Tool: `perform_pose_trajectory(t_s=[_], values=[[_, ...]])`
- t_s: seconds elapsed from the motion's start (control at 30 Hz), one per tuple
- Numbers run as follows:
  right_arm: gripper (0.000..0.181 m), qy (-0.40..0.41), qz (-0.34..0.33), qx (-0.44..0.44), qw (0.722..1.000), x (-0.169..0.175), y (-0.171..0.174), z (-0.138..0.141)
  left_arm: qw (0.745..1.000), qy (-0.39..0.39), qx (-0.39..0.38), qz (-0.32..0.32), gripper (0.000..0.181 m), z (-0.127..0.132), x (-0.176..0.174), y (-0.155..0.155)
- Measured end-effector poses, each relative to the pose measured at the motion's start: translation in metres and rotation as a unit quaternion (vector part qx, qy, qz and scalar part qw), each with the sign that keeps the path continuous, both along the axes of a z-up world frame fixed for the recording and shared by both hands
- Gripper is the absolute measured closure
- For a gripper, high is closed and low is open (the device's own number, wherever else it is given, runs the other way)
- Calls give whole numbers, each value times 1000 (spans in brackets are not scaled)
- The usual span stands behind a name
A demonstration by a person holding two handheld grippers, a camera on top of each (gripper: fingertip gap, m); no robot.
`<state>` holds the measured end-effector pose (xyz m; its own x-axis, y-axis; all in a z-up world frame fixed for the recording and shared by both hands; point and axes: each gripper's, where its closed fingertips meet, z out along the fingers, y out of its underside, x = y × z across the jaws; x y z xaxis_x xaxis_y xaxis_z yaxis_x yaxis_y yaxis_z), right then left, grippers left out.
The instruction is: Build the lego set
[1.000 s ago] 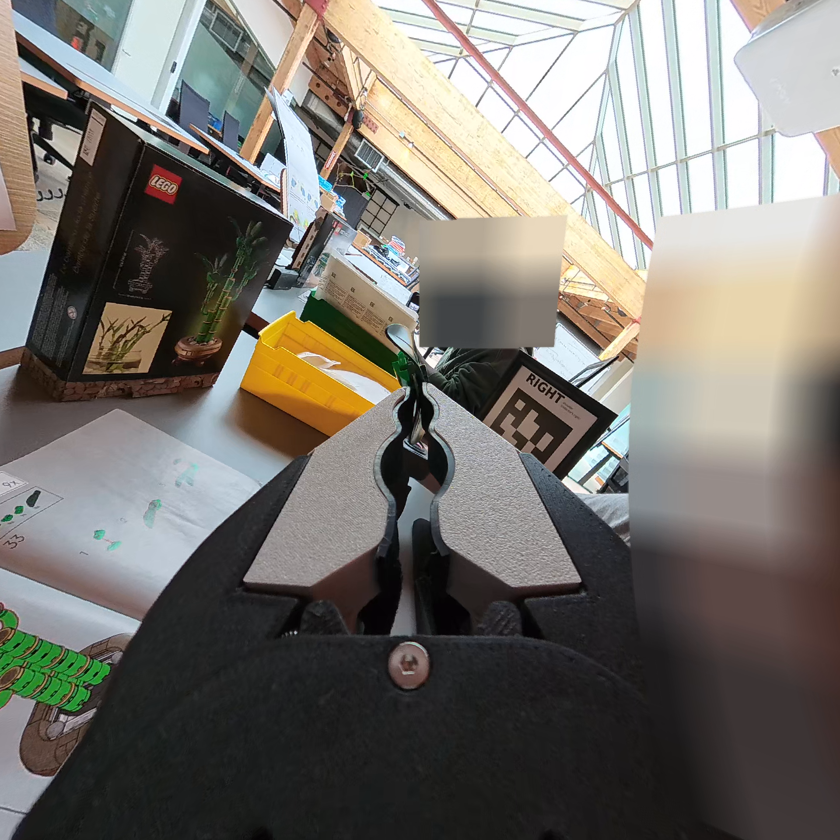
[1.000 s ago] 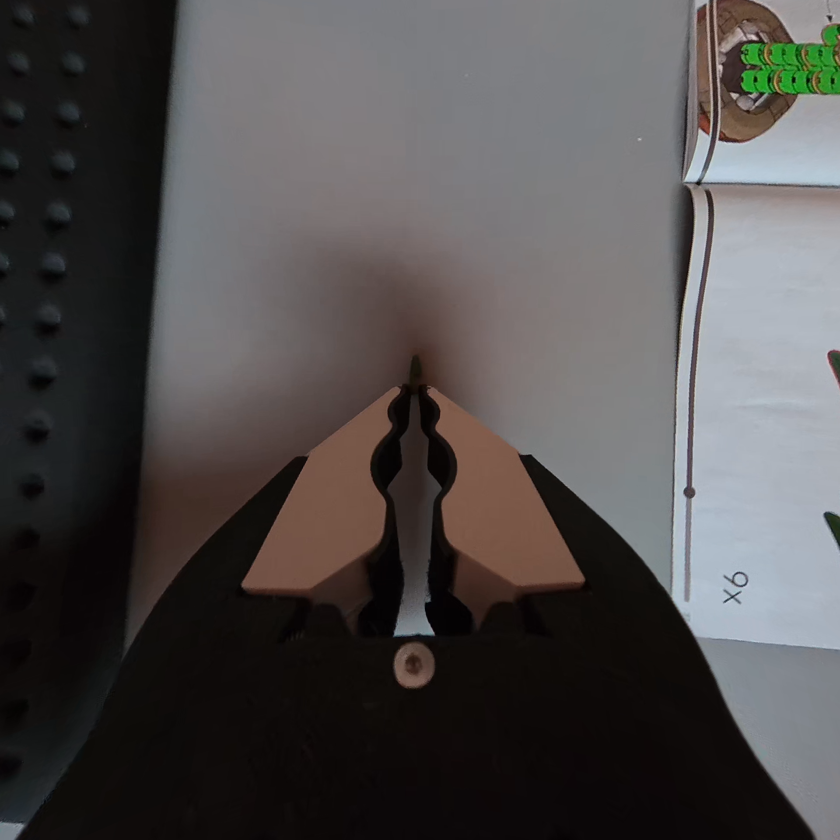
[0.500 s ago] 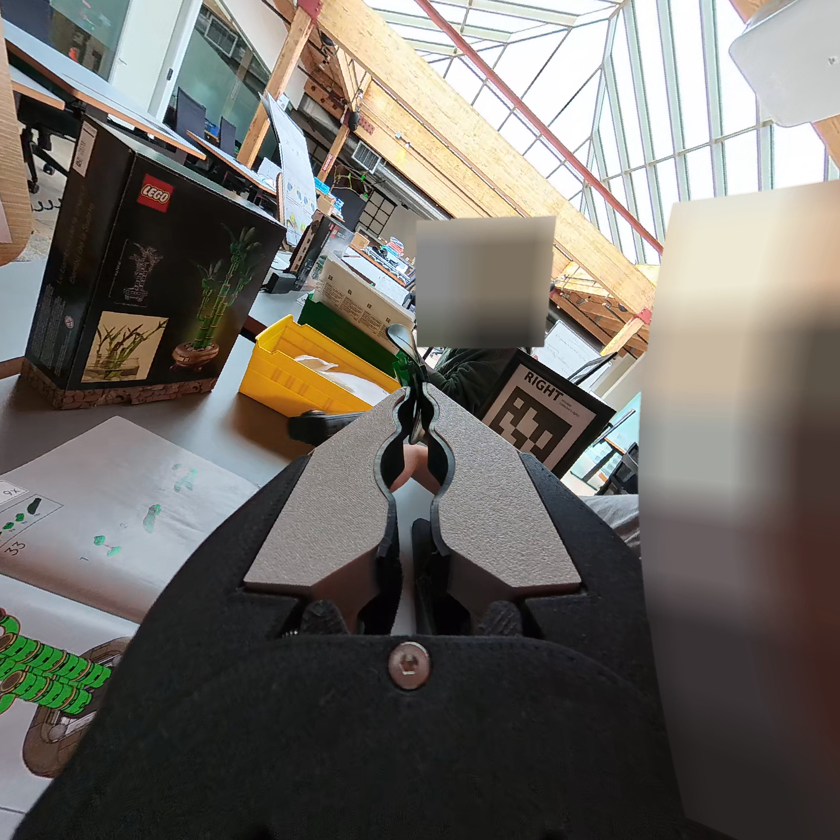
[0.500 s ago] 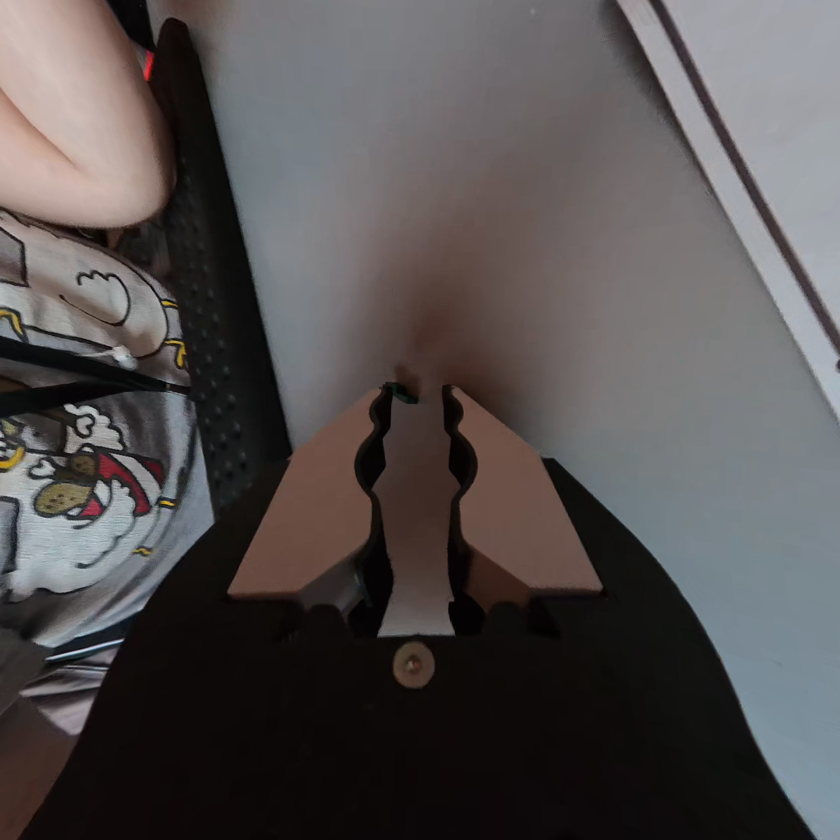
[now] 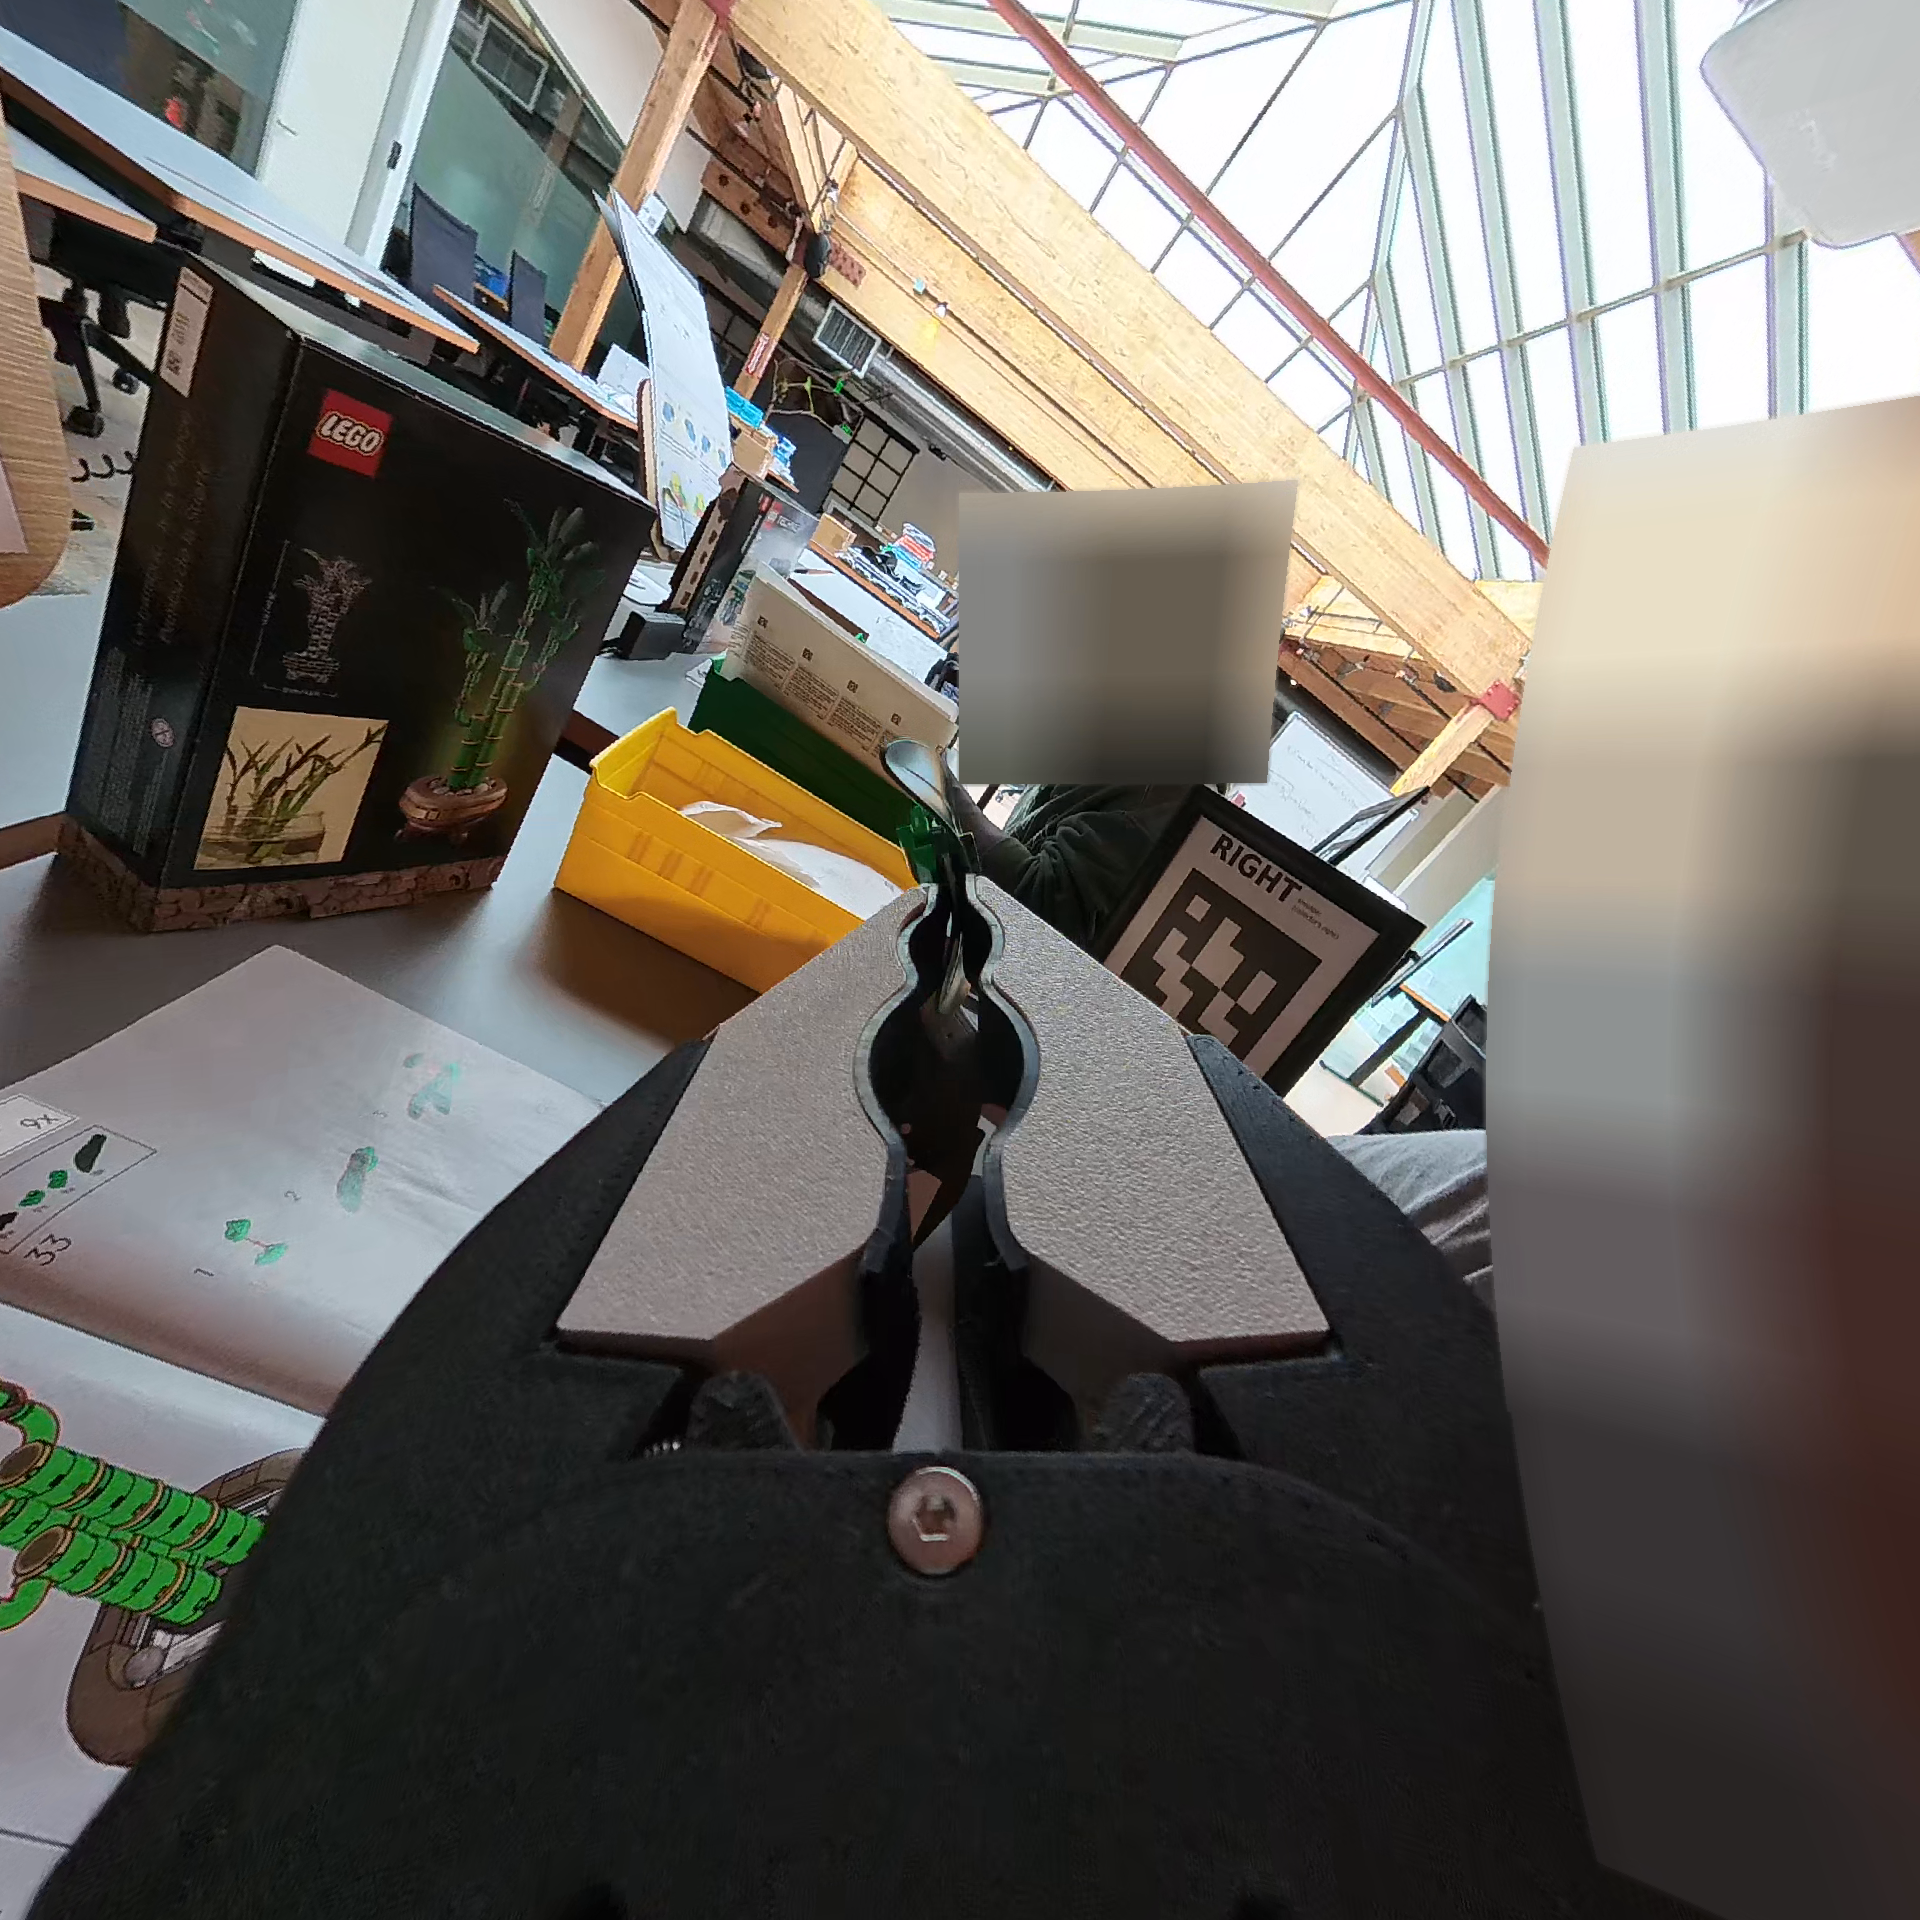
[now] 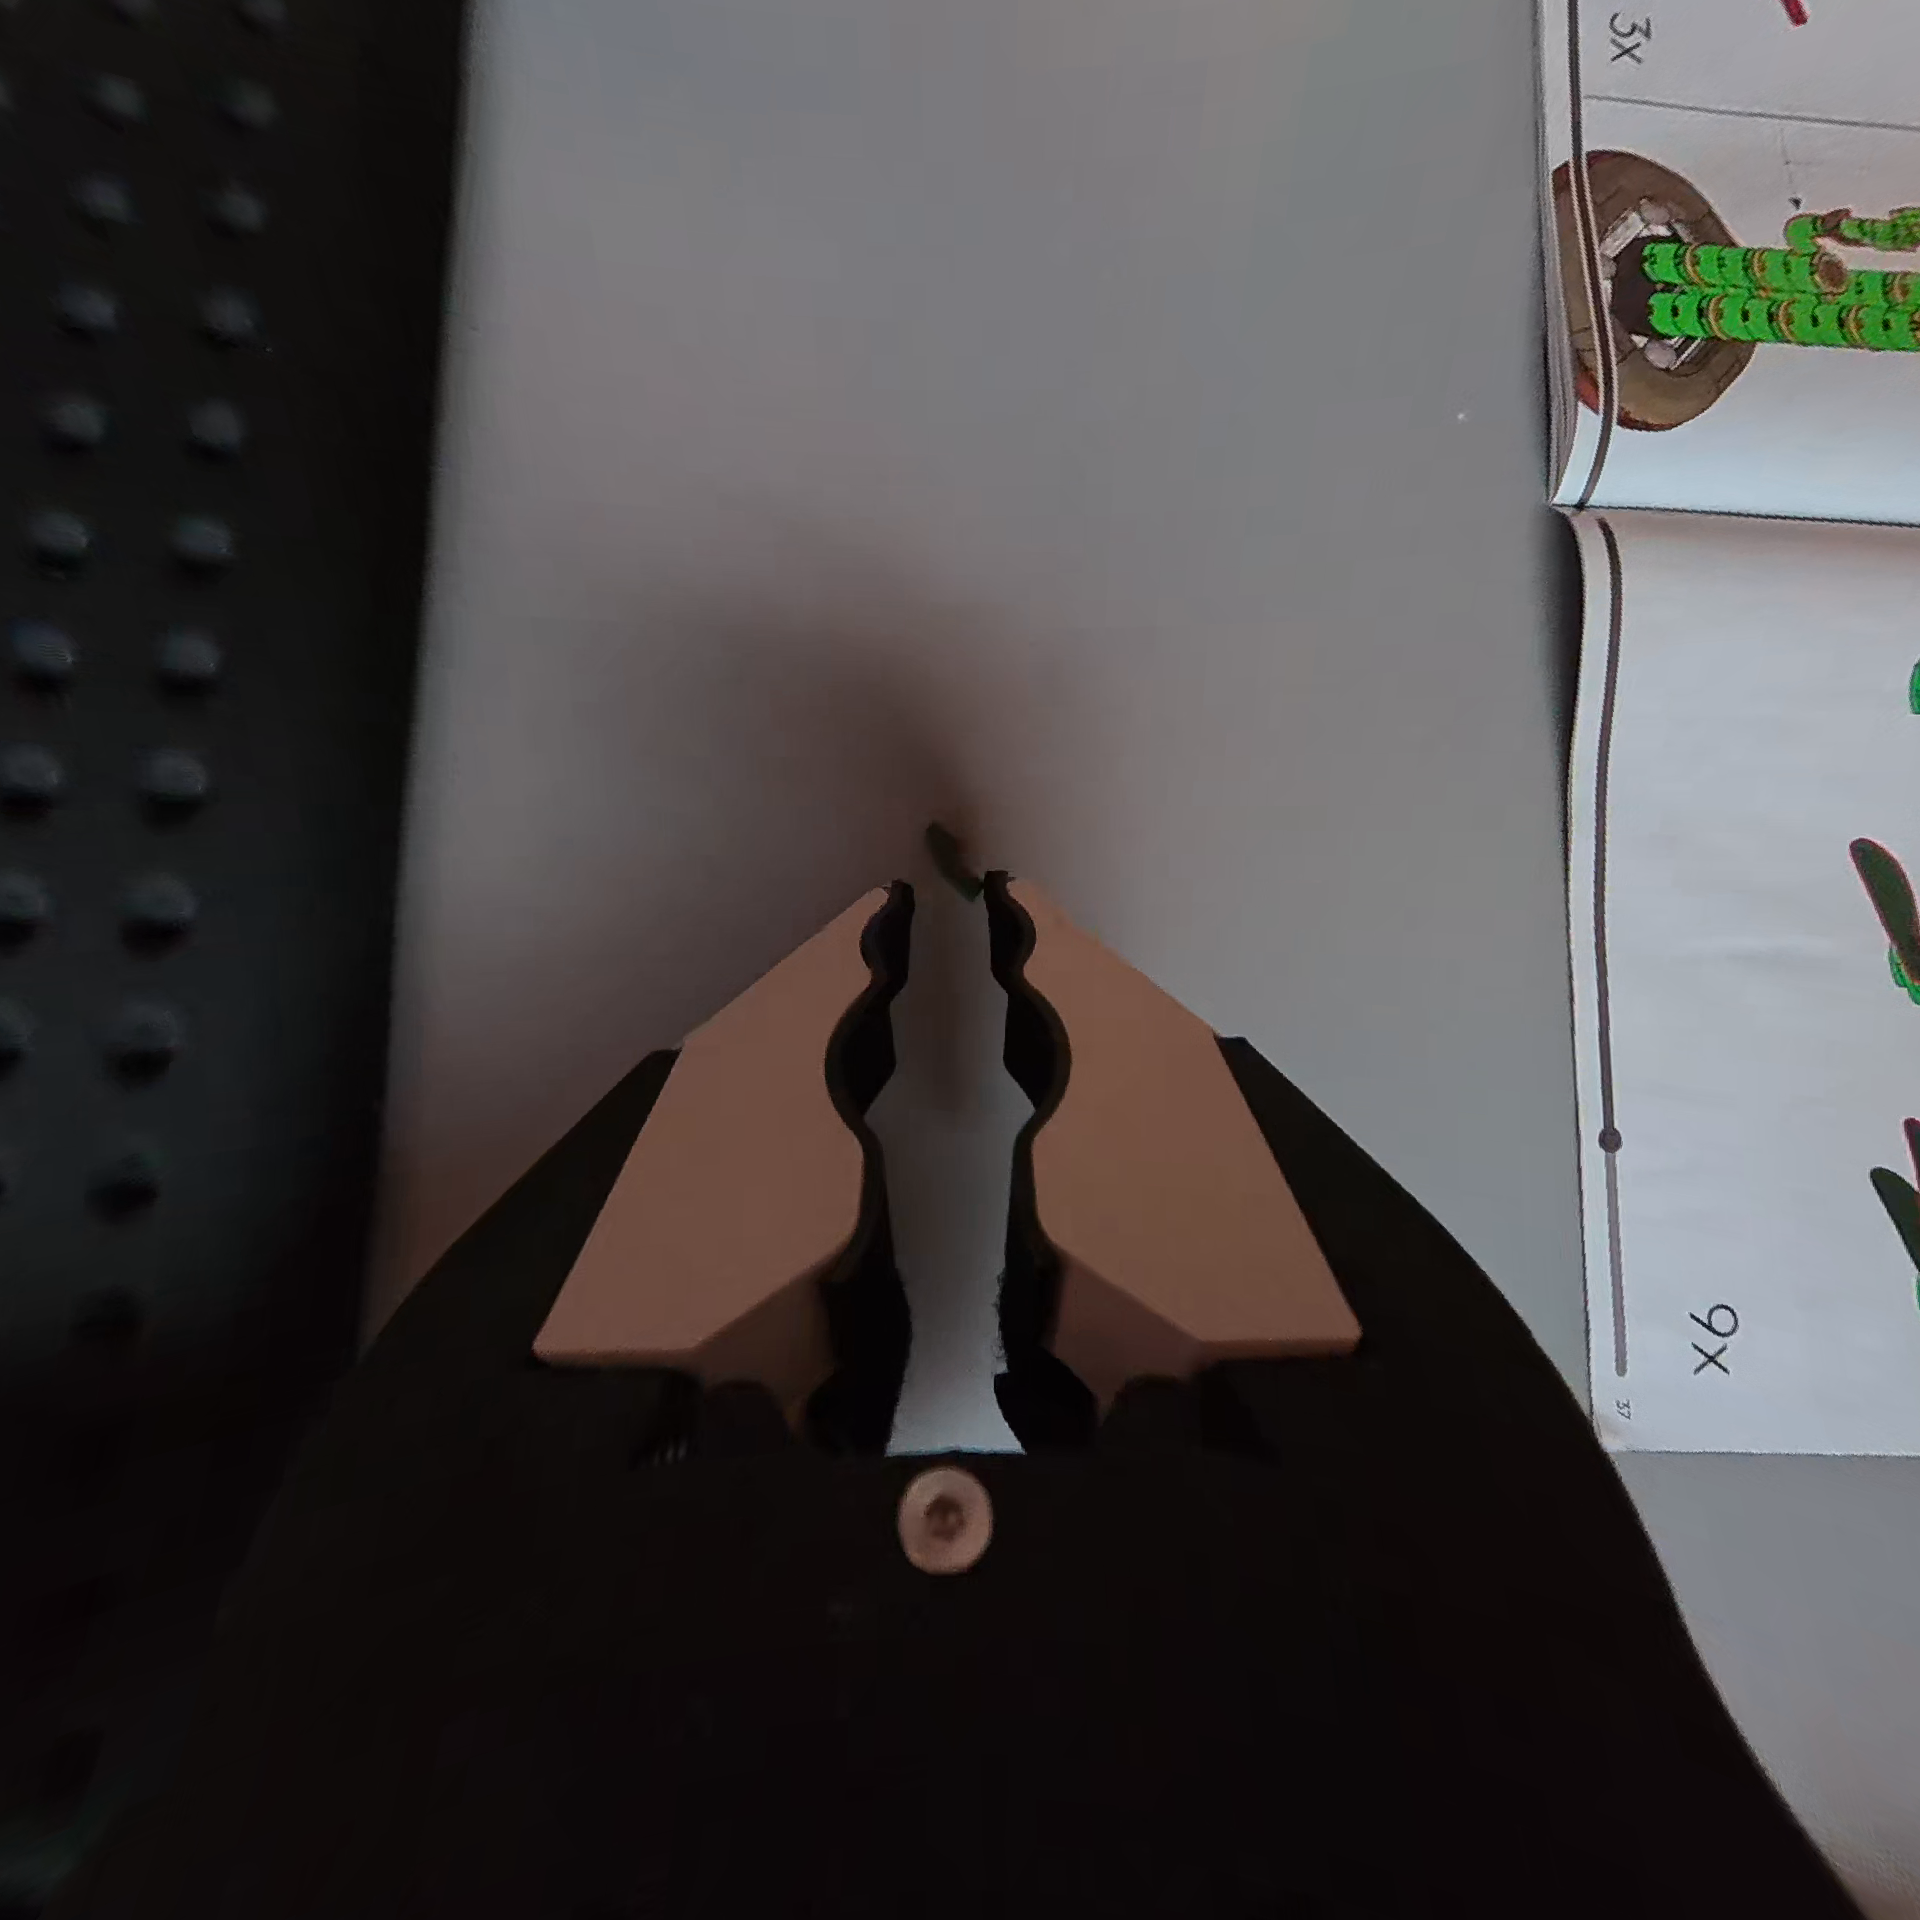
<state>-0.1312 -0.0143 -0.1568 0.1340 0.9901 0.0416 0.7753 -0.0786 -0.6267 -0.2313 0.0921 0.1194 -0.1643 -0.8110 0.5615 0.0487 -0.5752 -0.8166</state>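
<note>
My left gripper points up off the table and is shut on a small green lego piece with a dark leaf sticking up past the tips. My right gripper points down at the grey table, its jaws a narrow gap apart with nothing between them. A tiny dark green lego piece lies on the table just beyond the tips, by the right fingertip. The open instruction booklet shows in the left wrist view and in the right wrist view.
A black lego box stands at the back left, with a yellow bin and a green bin beside it. A black studded mat lies left of the right gripper. The right gripper's marker tag shows behind the left fingers.
The right gripper was shut on the tiny green piece, then opened, swung toward the person and came back over the table; the piece now lies loose. The left gripper has barely moved.
</note>
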Motion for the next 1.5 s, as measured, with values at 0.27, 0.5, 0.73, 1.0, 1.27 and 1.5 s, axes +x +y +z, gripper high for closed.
perform_pose_trajectory(t_s=[0.27, 0.5, 0.73, 1.0, 1.27, 1.5], values=[[170, 0, 0, 2, 1000, -3, 5, 3, 1000, -1, -2, -2, 181, 0, 0, 0], [179, -10, -13, -54, 998, -2, 2, -4, 1000, -6, -1, 2, 181, 2, -4, 2], [180, 55, -146, -372, 915, -1, 1, 2, 1000, -10, 0, 1, 181, 4, -5, 1], [179, 36, -254, -570, 781, 8, 1, -5, 1000, -16, 0, -1, 181, 7, -8, 0], [173, 24, -271, -531, 803, 12, 5, -3, 1000, -20, 8, -7, 181, 11, -8, -4], [168, 78, -283, -473, 831, 24, 8, 19, 1000, -19, 15, -10, 181, 12, -8, -7]])
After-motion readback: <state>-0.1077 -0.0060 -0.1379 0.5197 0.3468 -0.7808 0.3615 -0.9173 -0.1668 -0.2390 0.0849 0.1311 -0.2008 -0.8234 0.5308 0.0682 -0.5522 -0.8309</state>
